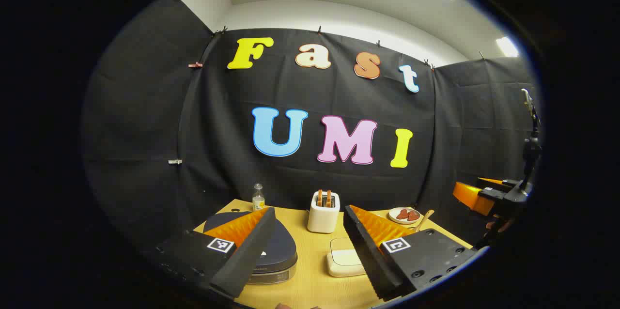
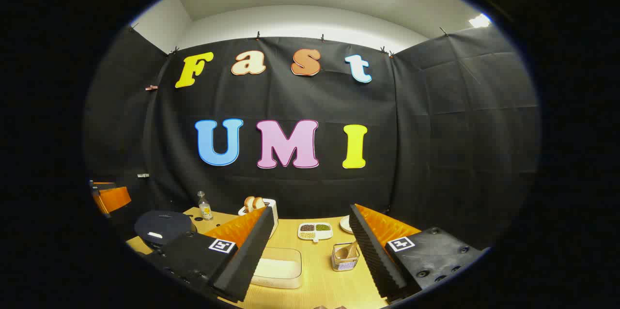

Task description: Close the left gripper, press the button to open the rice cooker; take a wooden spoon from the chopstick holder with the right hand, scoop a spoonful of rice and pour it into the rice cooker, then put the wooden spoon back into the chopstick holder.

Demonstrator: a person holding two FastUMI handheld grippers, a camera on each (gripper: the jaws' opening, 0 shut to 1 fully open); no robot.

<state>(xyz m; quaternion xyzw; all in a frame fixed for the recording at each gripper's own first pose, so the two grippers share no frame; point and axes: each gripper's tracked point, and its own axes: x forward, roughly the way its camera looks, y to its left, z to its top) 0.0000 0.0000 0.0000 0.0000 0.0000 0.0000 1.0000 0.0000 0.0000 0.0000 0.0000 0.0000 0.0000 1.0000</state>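
- Left gripper view: left tongs are held wide apart above the desk, nothing between them; closing is judged still due before the button press. The rice cooker, lid down, is set at near left, partly behind the left finger, within easy reach.
- Right gripper view: right tongs are spread wide, empty. The chopstick holder with the wooden spoon stands just ahead between the fingers, suiting a straight reach. The rice container lies alongside it.

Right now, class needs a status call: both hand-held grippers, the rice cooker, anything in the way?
Left hand-held gripper open, above table. Right hand-held gripper open, empty. Rice cooker lid down. Wooden spoon in chopstick holder; path unobstructed.
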